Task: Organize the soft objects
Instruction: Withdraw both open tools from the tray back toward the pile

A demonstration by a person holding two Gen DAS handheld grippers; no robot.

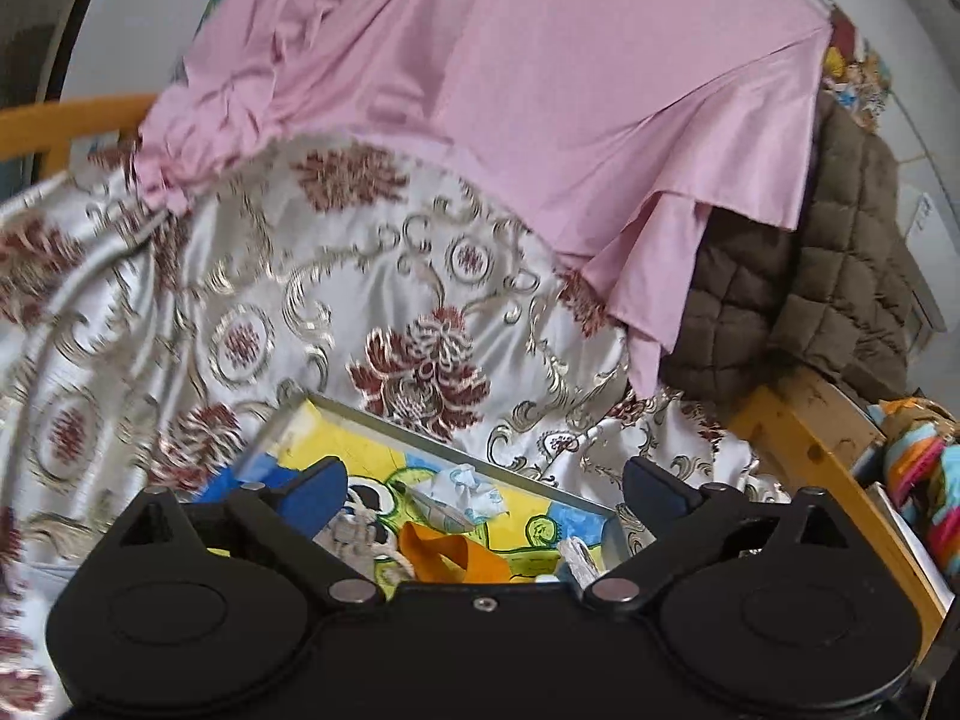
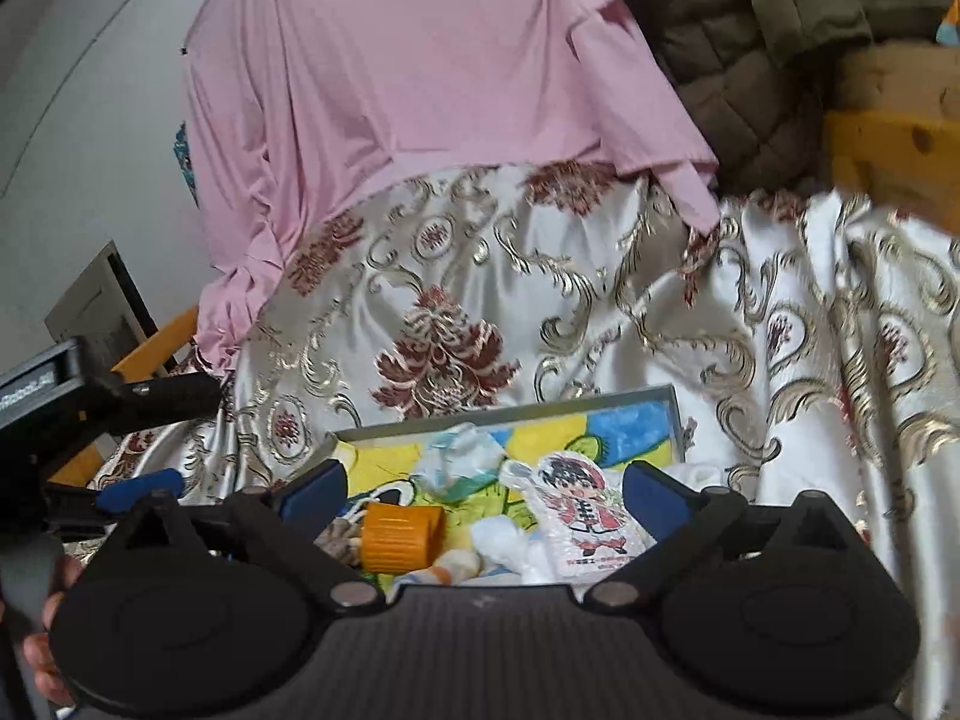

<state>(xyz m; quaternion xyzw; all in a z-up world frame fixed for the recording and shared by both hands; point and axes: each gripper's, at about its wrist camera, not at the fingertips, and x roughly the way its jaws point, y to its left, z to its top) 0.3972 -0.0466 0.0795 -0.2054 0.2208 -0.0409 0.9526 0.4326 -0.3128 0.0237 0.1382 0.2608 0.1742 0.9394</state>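
1. White satin cloth with maroon-gold floral pattern is covering the surface; pink fabric is lying above it, brown quilted jacket beside.
2. Metal-framed tray of colourful clutter is sitting in front.
3. Left gripper and right gripper are hanging wide apart, empty.

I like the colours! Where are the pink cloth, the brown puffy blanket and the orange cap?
pink cloth (image 1: 540,90), left wrist view, on its smooth middle.
brown puffy blanket (image 1: 840,252), left wrist view, on a quilted square.
orange cap (image 2: 399,537), right wrist view, on its ribbed side.

A wooden-framed seat carries floral satin cloth (pink sheet overlapping it).
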